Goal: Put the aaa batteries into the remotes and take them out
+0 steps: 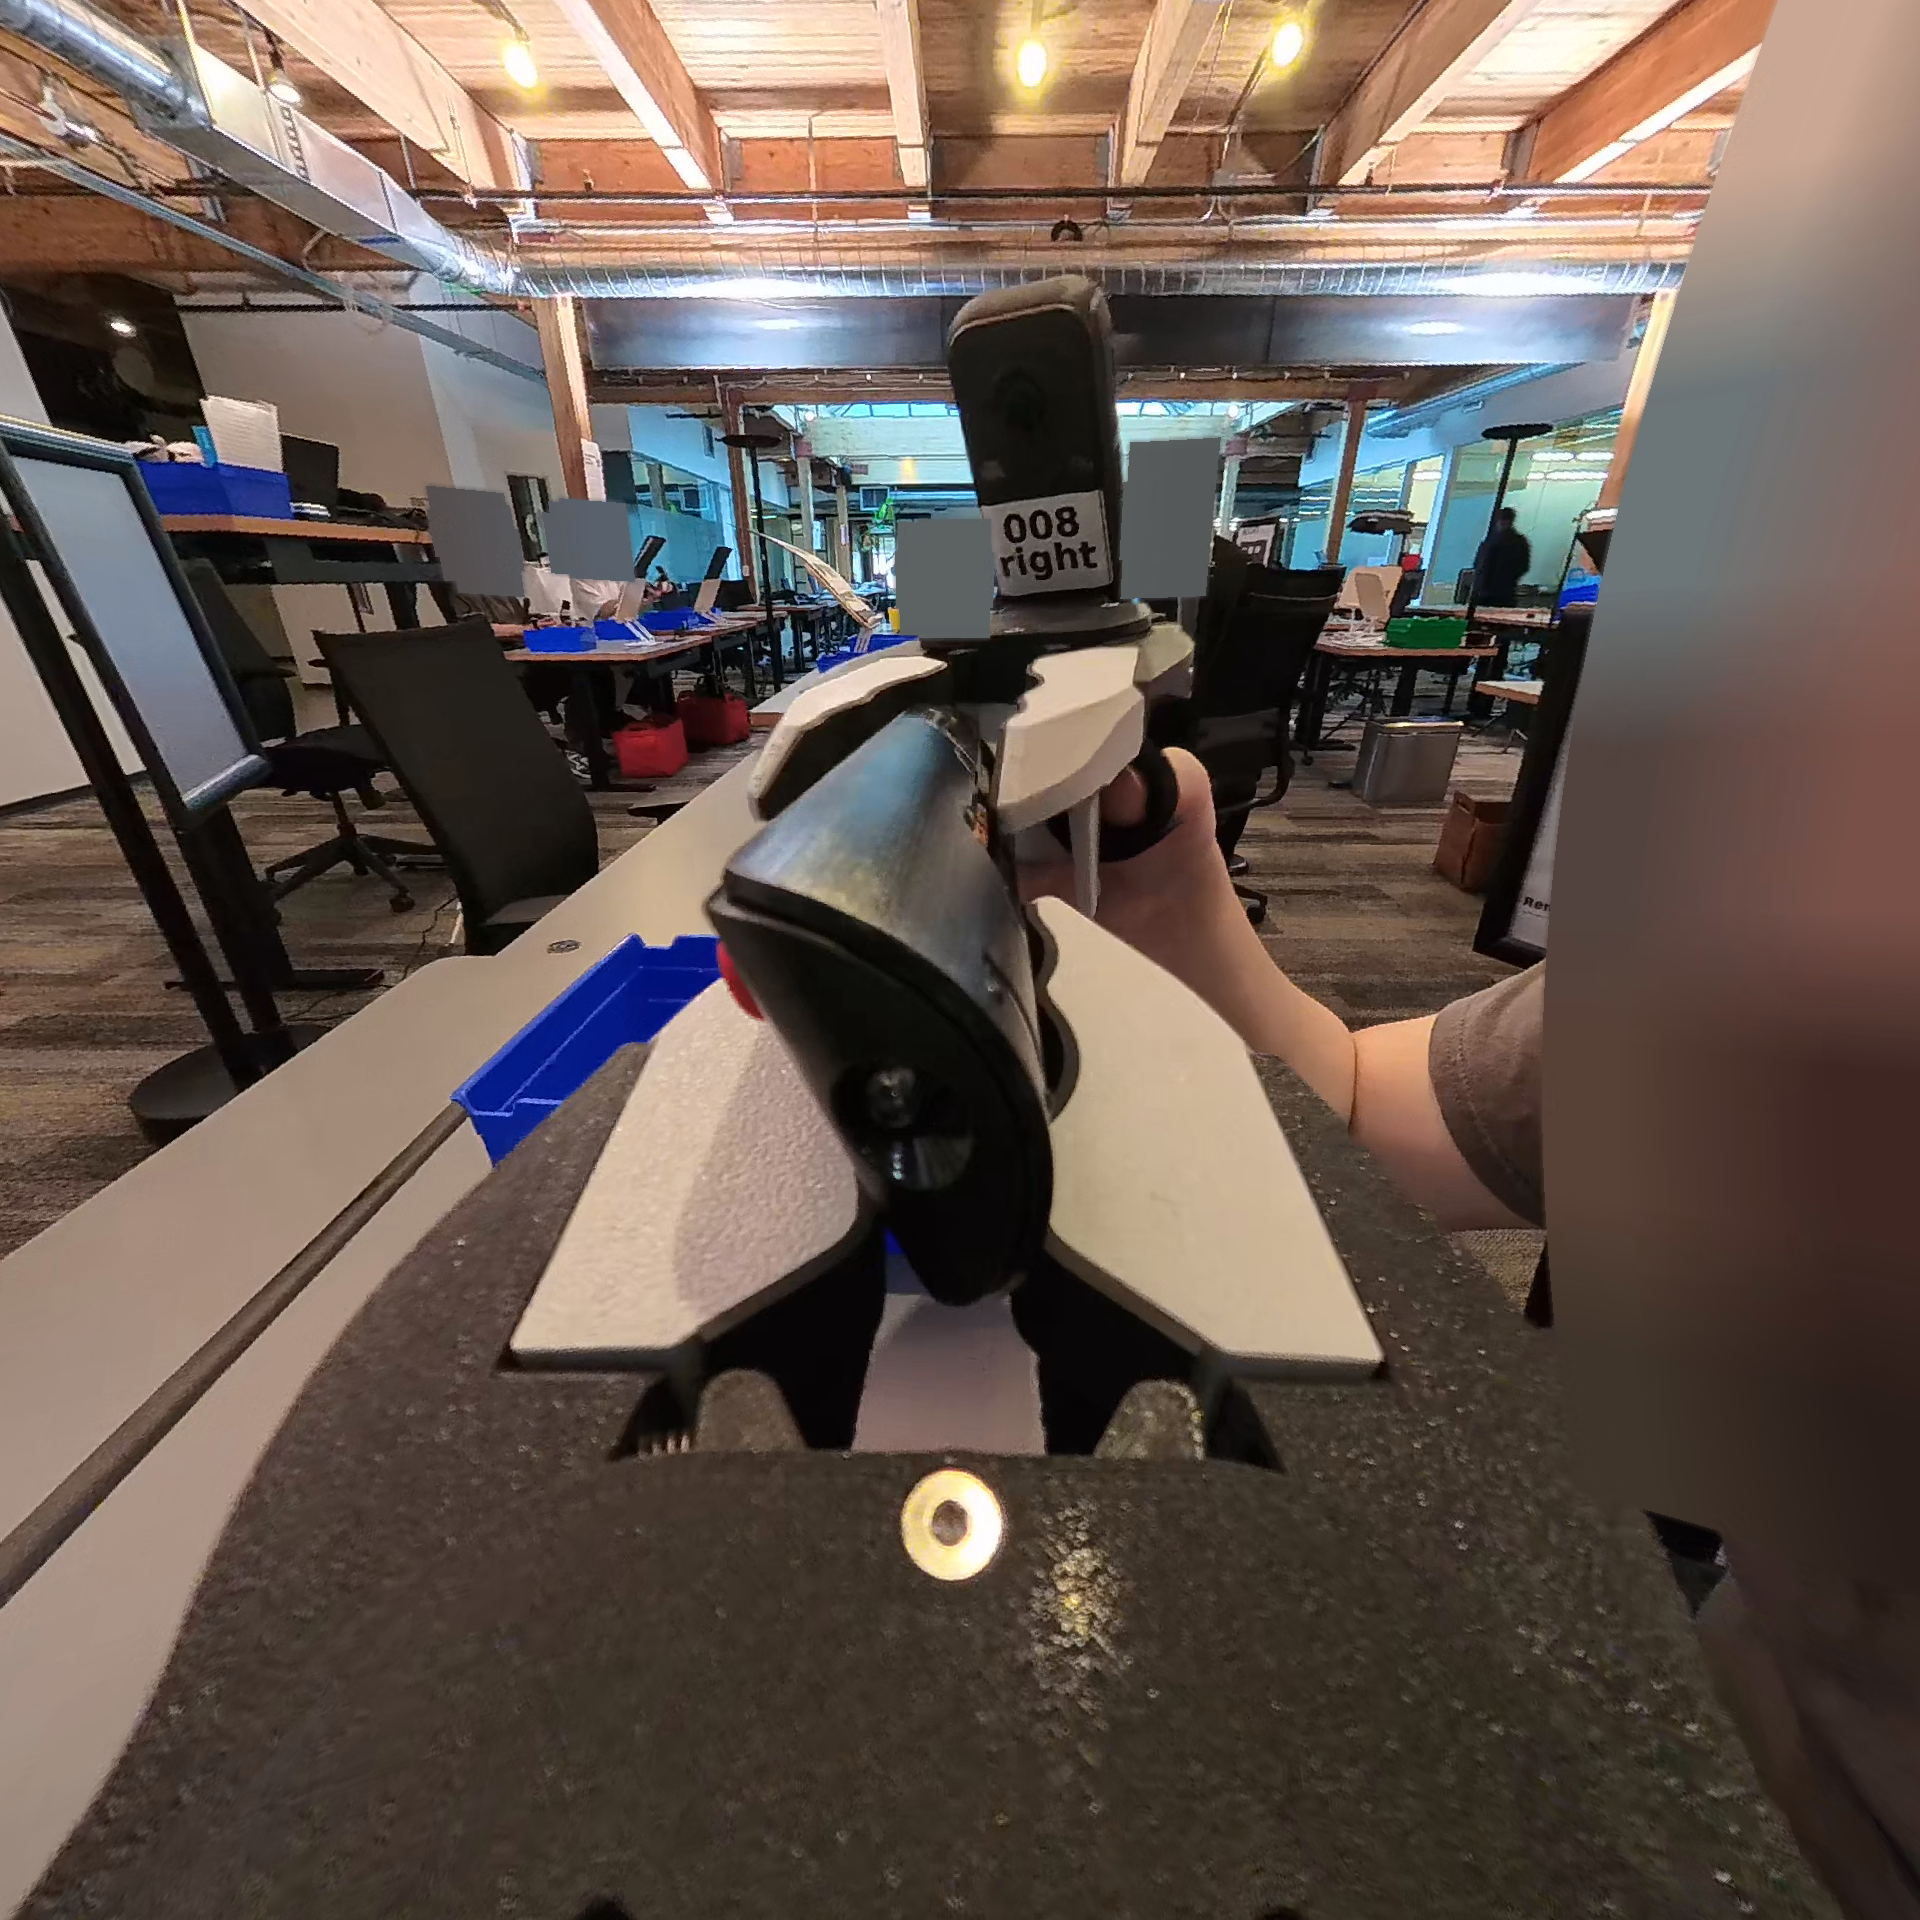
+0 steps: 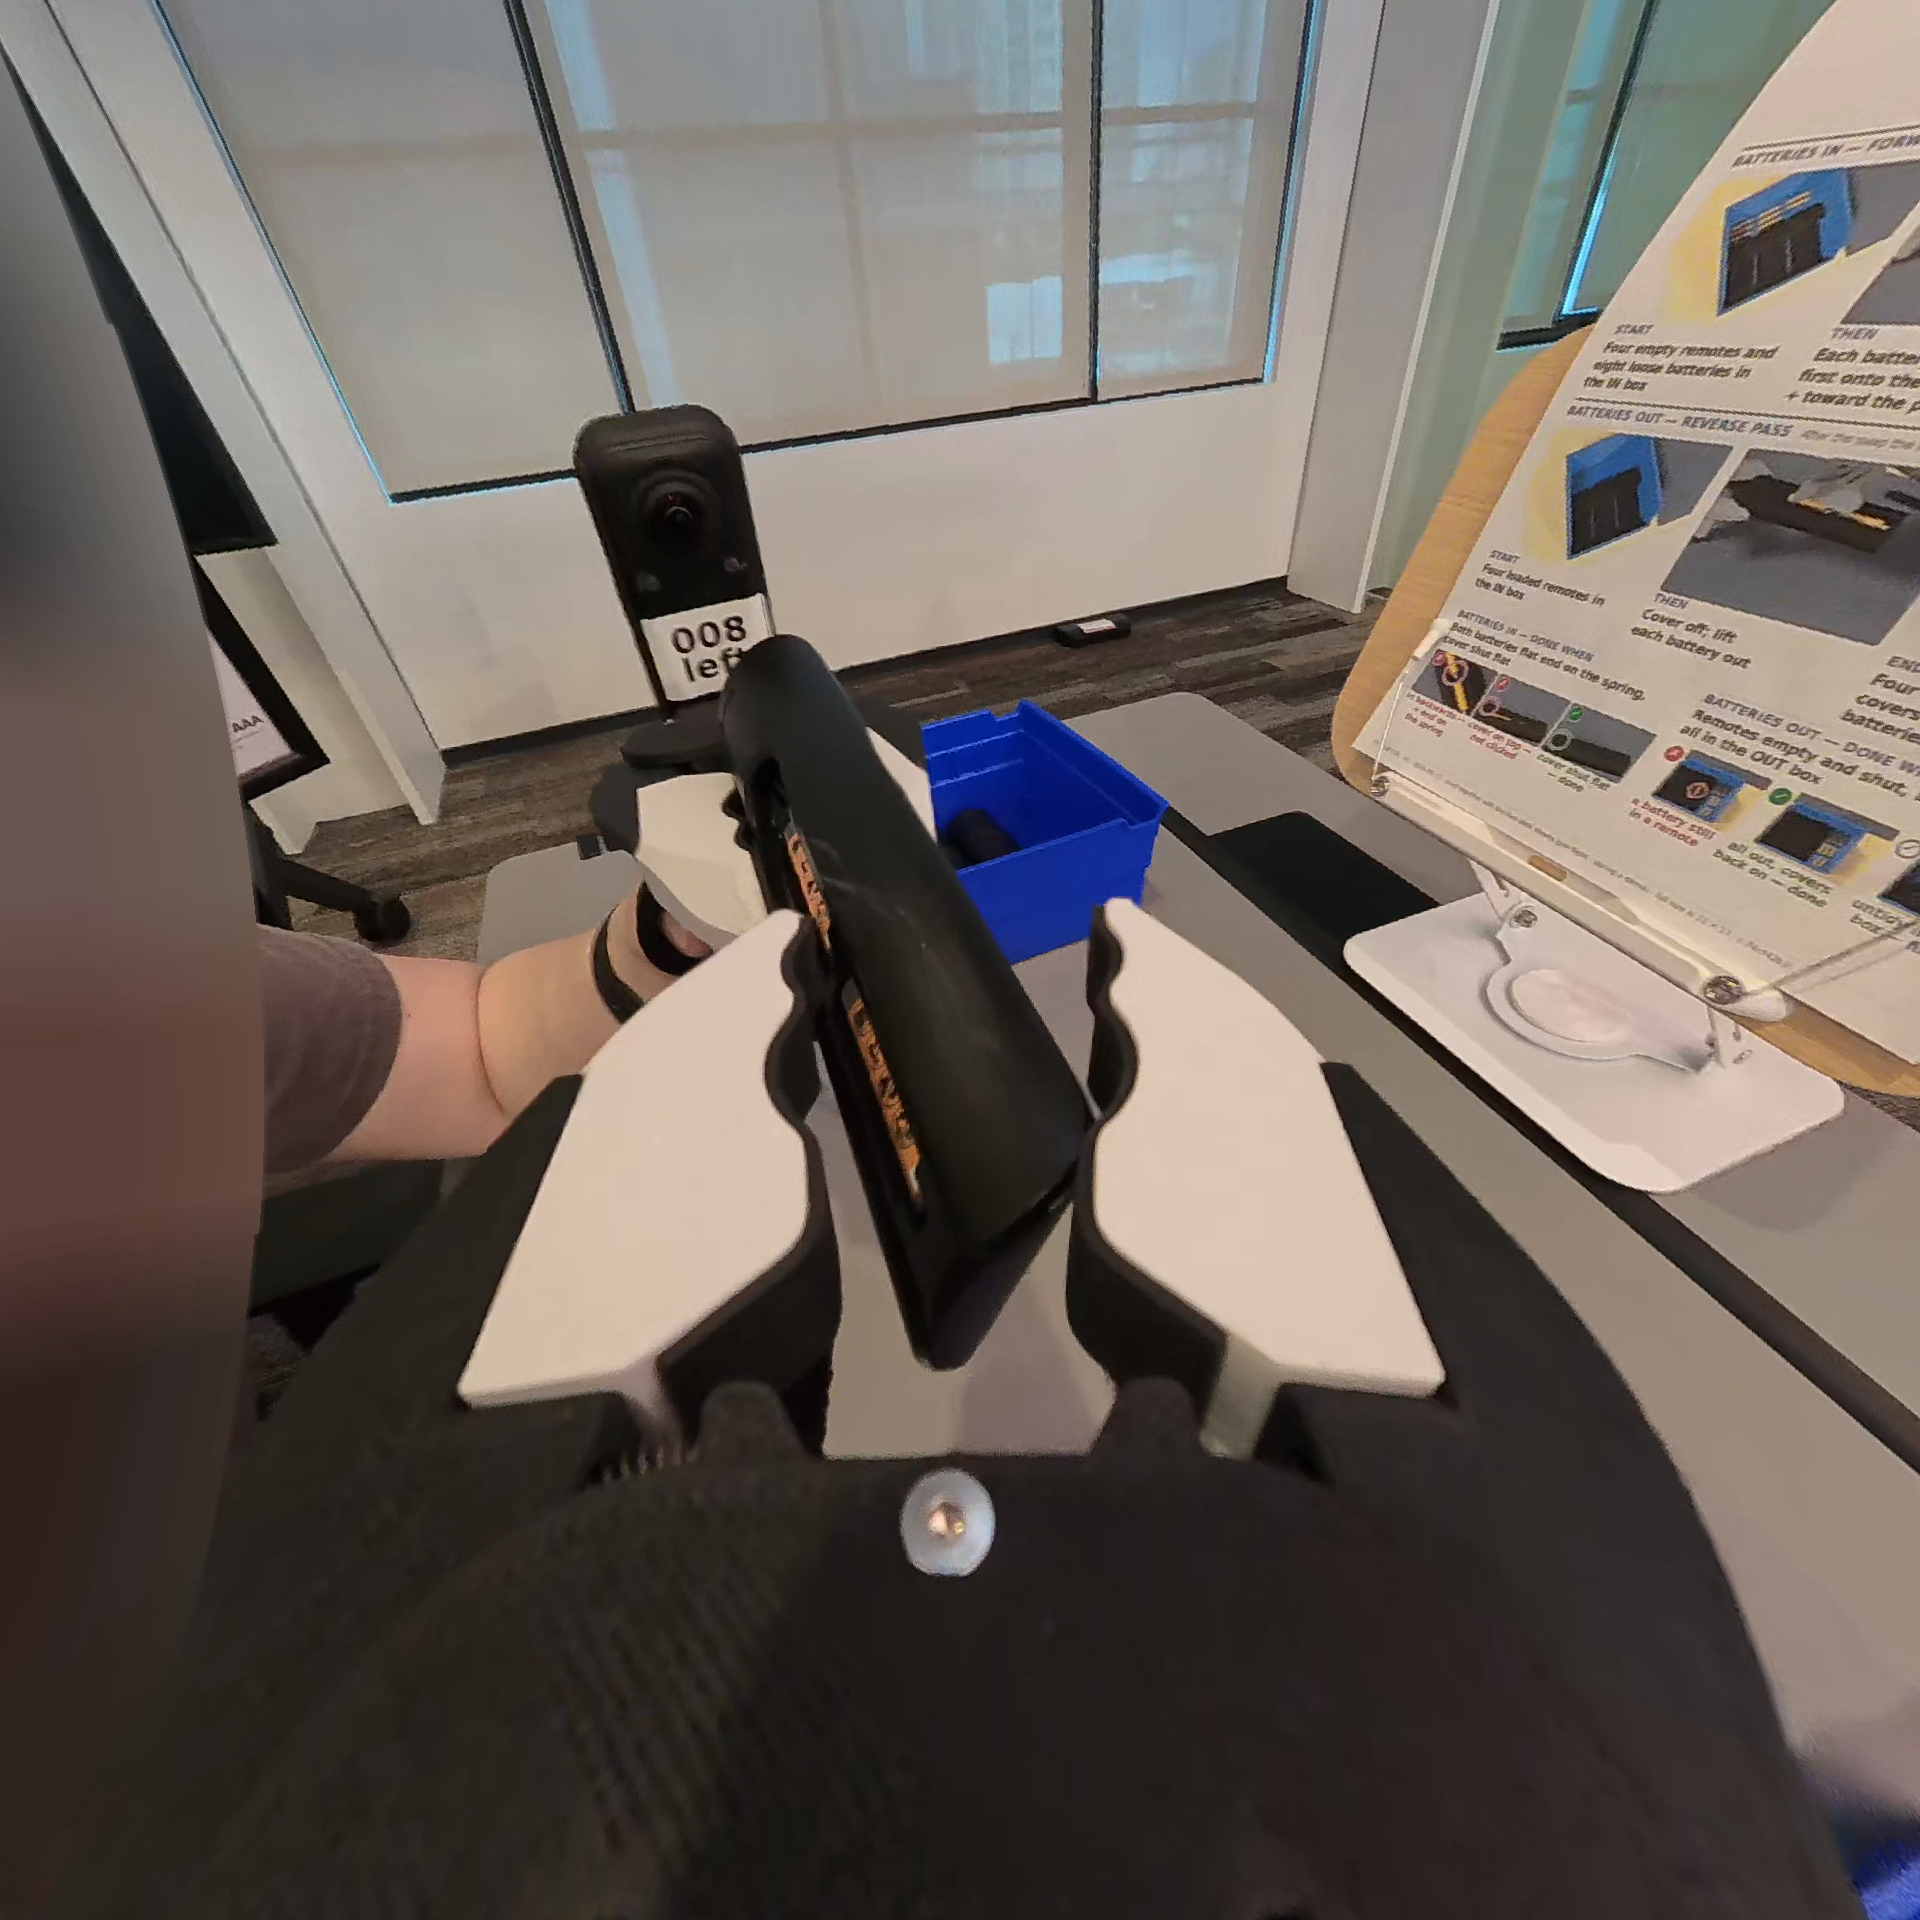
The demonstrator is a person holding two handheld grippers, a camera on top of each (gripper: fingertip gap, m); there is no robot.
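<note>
Right now both grippers are sharing one remote, which is hanging in the air between them over the grey table. Its long axis is running straight from one gripper to the other, tilted a little, so each wrist camera is looking down its length. The left gripper is clamping the rounded end, with its white fingers pressing in on either side. The right gripper is closing round the squared end; its right finger is touching the remote's edge, while on the left side a narrow gap may be showing, so I cannot tell how firmly it is biting. In the right wrist view the remote's open side is facing left, and orange-marked batteries are sitting in a slot along that side. So the batteries are lying just ahead of the right gripper's fingertips and far from the left one's, which makes the right gripper the nearer for picking them out, in my judgement. A blue bin is standing on the table beyond the remote, with something dark inside. An instruction board is leaning on a white stand to the right. Both hands are holding their grippers roughly level, facing each other, with the left forearm reaching in from the side.
</note>
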